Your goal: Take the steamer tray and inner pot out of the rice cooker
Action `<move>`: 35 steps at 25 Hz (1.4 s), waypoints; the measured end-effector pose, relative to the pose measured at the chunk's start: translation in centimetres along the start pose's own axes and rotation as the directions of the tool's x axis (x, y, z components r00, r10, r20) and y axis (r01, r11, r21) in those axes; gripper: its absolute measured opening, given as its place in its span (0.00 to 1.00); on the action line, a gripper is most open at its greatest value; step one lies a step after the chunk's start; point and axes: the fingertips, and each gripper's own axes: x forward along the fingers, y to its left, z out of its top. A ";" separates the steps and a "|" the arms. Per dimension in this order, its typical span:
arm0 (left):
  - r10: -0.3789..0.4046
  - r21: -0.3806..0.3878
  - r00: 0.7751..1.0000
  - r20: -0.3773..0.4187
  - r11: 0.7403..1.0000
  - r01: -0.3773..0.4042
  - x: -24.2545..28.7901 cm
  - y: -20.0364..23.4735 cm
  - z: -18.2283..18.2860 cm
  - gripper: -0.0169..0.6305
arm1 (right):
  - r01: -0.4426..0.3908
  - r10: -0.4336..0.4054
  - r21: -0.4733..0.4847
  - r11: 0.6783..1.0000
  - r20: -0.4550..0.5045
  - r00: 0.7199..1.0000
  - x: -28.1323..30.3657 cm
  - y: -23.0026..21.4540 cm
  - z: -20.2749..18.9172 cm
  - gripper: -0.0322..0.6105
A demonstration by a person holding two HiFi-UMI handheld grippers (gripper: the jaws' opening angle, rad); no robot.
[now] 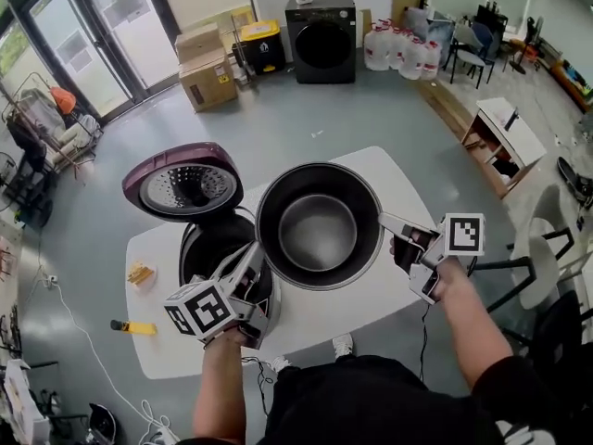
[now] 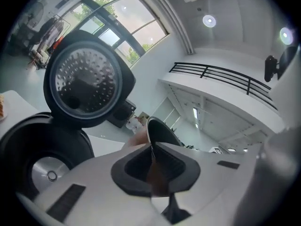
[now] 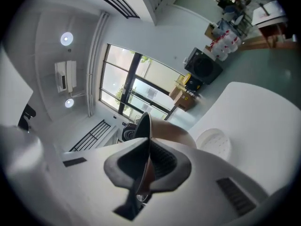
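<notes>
The dark inner pot [image 1: 318, 225] hangs in the air above the white table [image 1: 394, 170], just right of the rice cooker body [image 1: 206, 248]. My left gripper [image 1: 258, 256] is shut on the pot's left rim [image 2: 157, 131]. My right gripper [image 1: 387, 222] is shut on the right rim [image 3: 143, 125]. The cooker's purple lid [image 1: 183, 182] stands open, its perforated inner plate [image 2: 84, 81] showing. The cooker cavity [image 2: 33, 147] is empty down to its heating plate. A white steamer tray [image 3: 214, 143] lies on the table; the head view hides it behind the pot.
Small yellow pieces [image 1: 141, 273] lie at the table's left end, and a yellow tool [image 1: 134, 327] is on the floor nearby. Farther back stand cardboard boxes [image 1: 208, 77] and a black washing machine [image 1: 321, 38]. A chair [image 1: 542, 267] stands to my right.
</notes>
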 end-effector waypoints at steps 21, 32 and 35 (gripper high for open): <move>-0.059 -0.031 0.952 -0.300 0.998 0.052 21.6 -2.4 -16.0 0.06 | 0.358 -0.407 0.244 0.901 0.192 0.893 -16.8 -20.3 2.2 0.06; -0.004 -0.022 0.925 -0.379 1.000 -0.005 26.0 0.6 -22.5 0.07 | 0.391 -0.476 0.357 0.848 0.191 0.858 -18.9 -28.1 -0.3 0.06; 0.004 -0.010 0.930 -0.367 1.000 -0.008 26.6 0.6 -22.1 0.07 | 0.394 -0.473 0.332 0.857 0.203 0.857 -18.9 -28.1 0.0 0.06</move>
